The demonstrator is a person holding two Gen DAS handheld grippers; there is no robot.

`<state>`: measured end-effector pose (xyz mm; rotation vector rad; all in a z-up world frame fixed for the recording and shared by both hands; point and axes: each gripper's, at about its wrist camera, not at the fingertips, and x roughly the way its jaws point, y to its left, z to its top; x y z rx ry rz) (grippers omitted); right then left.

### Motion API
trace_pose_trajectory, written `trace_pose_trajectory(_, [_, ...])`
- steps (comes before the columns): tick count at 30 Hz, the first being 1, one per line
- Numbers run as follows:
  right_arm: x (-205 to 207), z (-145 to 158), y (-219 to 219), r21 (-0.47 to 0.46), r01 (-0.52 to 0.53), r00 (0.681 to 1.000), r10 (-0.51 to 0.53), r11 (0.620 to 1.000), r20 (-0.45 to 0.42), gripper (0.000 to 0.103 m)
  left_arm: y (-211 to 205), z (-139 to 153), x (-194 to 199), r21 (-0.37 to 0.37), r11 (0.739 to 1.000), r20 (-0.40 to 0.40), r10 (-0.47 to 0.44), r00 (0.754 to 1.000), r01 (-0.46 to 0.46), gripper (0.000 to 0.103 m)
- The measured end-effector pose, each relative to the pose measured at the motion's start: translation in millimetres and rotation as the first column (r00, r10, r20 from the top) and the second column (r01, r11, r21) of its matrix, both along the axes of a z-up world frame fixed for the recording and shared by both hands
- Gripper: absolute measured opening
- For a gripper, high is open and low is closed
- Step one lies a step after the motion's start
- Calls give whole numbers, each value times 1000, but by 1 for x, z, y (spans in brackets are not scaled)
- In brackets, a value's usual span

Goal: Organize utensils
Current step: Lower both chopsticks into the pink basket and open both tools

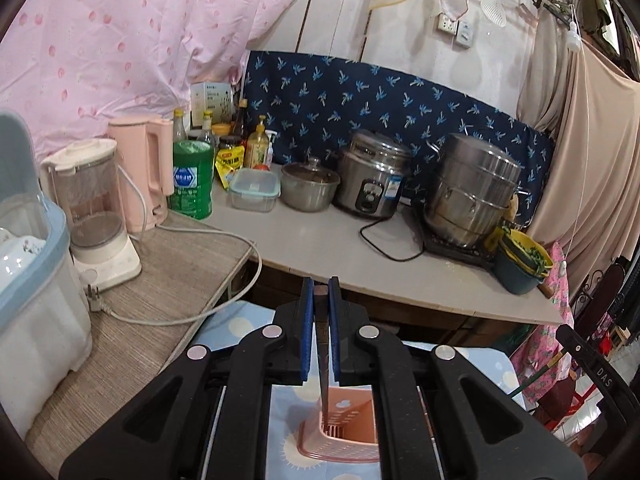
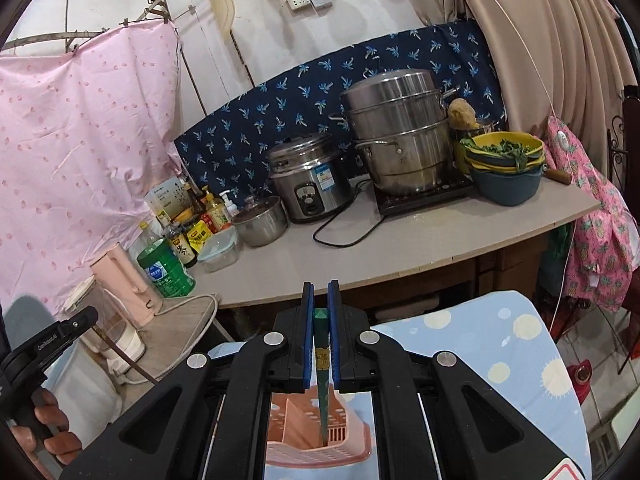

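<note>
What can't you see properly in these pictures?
- Left wrist view: the brown utensil in the left gripper has its lower end hidden inside the pink holder.
- Right wrist view: the green utensil in the right gripper has its tip hidden there too.
- Pink holder: partly covered by gripper arms in both views.

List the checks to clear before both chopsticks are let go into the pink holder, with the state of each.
1. Left tool shut on the brown chopstick: ok.
2. Right tool shut on the green chopstick: ok.
3. Brown tip inside the pink holder: ok, it reaches the opening.
4. Green tip inside the same holder: ok, it enters beside the divider.
5. Which compartment each tip is in: cannot tell.
6. Holder upright on the blue cloth: ok.
</note>
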<state>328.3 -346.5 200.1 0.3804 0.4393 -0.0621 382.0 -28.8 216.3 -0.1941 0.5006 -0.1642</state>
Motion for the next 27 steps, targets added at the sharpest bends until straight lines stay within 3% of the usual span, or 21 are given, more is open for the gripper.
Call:
trace_pose_trajectory(4, [-1,-10,1,-2,-17,1000,17,1000,-23,11,5,-13,1,-9,1000,-23,6,1000,-7,8])
trace_pose_trajectory(6, [-4,-10,5,-13,-16,1000,15,1000,-22,25,7,-17,-2,-4,1000,-33,12,999,-12,14])
trace_pose_trajectory(8, [-11,-10,8,-16,-14,1000,14,1000,-14,34,11,-22,-7,3,1000,-37,19,999,-19,34])
trace_pose_trajectory(11, [-23,-7,12,-24,-14,1000,14,1000,-10,34,17,-25,-19,23,999,-25,37,999,-36,50])
trace_pose_trajectory(19, [-74,-1,26,-45,-41,999,41,998,3,36,33,-38,-64,66,998,-52,25,998,-22,53])
trace_pose_trajectory(27, [-131,-13,44,-56,-76,997,76,995,-7,36,46,-57,-114,83,997,-96,11,995,-3,54])
